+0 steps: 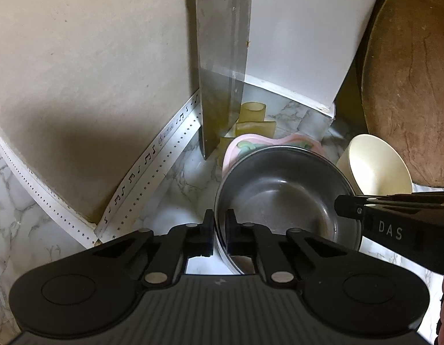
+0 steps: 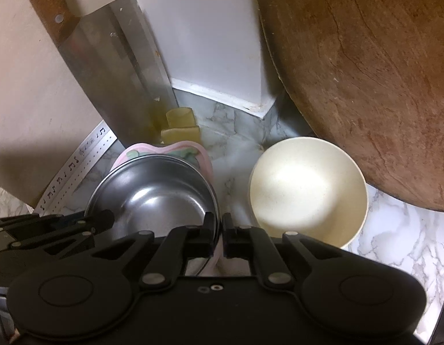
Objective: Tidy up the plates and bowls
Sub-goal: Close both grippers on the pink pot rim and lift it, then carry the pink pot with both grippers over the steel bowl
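Observation:
A steel bowl (image 1: 282, 195) sits on a pink plate (image 1: 250, 142) on the marble counter. My left gripper (image 1: 220, 231) is shut on the bowl's near-left rim. My right gripper (image 2: 219, 230) is shut on the bowl's right rim (image 2: 213, 201), with the pink plate's edge (image 2: 204, 161) just beside it. The right gripper also shows in the left wrist view (image 1: 348, 204) on the bowl's right rim. The left gripper shows in the right wrist view (image 2: 107, 218) at the bowl's left rim. A cream bowl (image 2: 305, 184) stands to the right, apart from both grippers.
A large round wooden board (image 2: 365, 72) leans at the right behind the cream bowl. A cleaver (image 2: 118, 57) leans against the wall at the left. A yellowish holder (image 2: 180, 128) sits in the corner. A white pillar (image 2: 210, 43) stands behind.

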`<move>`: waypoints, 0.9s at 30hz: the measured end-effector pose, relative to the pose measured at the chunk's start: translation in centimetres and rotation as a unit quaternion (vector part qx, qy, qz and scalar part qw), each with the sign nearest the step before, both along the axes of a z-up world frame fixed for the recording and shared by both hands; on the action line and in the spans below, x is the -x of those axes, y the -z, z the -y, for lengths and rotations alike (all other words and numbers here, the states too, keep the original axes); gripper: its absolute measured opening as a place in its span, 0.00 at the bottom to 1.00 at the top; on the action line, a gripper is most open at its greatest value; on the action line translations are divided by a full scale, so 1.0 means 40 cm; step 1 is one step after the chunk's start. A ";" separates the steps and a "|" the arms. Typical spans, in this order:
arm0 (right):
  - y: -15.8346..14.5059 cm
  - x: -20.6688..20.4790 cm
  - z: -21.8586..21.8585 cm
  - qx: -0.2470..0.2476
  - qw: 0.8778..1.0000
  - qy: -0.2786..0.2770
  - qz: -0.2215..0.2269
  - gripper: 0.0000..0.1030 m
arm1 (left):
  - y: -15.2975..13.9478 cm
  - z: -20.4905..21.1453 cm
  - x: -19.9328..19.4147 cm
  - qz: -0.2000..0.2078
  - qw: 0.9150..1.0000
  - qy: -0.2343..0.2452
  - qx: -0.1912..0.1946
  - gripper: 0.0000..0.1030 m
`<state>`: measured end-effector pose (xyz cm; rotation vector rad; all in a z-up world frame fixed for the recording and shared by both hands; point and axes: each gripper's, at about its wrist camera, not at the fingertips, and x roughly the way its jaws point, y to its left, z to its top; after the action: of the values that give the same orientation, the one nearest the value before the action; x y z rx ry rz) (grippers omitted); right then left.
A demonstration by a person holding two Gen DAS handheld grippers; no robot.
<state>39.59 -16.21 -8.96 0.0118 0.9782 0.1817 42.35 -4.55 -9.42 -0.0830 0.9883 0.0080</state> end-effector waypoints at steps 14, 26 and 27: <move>-0.050 0.081 0.027 0.005 1.000 0.015 0.004 0.06 | -0.055 -0.005 0.086 0.008 1.000 0.020 0.012 0.06; -0.161 0.235 0.033 -0.007 0.999 0.026 0.030 0.06 | -0.172 -0.005 0.218 0.024 0.998 0.051 0.015 0.06; -0.169 0.249 0.030 -0.006 0.999 0.026 0.032 0.06 | -0.181 -0.005 0.232 0.025 0.998 0.054 0.016 0.06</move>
<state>29.63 -17.41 -2.20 0.0427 0.9112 0.1398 33.07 -4.35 -2.18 -0.0586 0.9418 -0.1083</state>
